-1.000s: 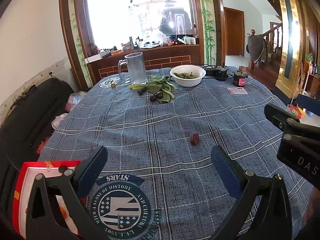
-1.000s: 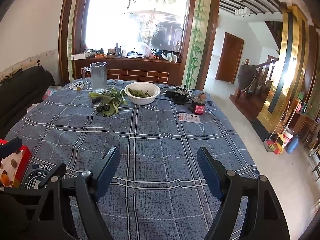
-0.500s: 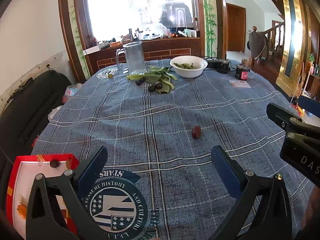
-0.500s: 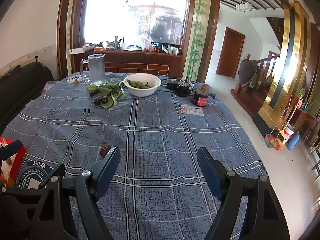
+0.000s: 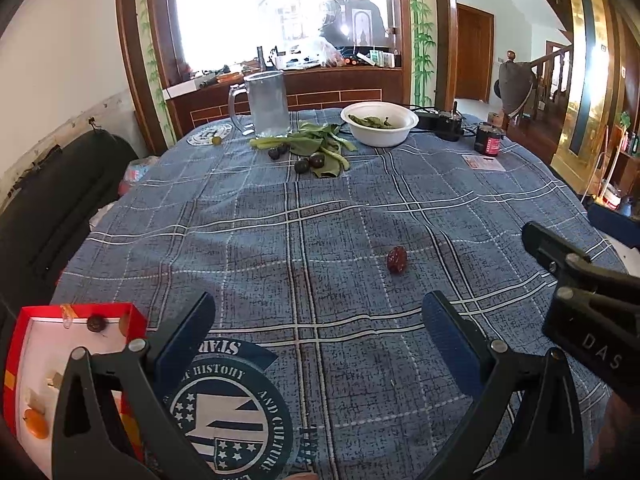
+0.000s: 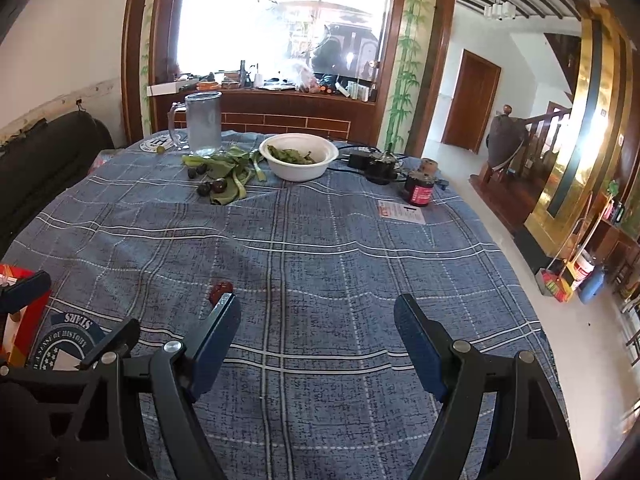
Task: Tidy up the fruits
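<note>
The left gripper [image 5: 316, 340] and the right gripper [image 6: 316, 332] both hang over the table [image 5: 360, 200] with jaws wide apart and nothing between them. The red date [image 5: 397, 259] lies alone on the cloth, a little ahead of the left gripper, and in the right view it sits just beside the tip of the left finger. To take it well, I think the nearer gripper should come down with the date centred between the pads, close softly, then carry it to the red box [image 5: 24, 320] at the left edge.

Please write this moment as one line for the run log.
left gripper: open, empty | right gripper: open, empty | red date: alone on tablecloth | red box: holds fruits
</note>
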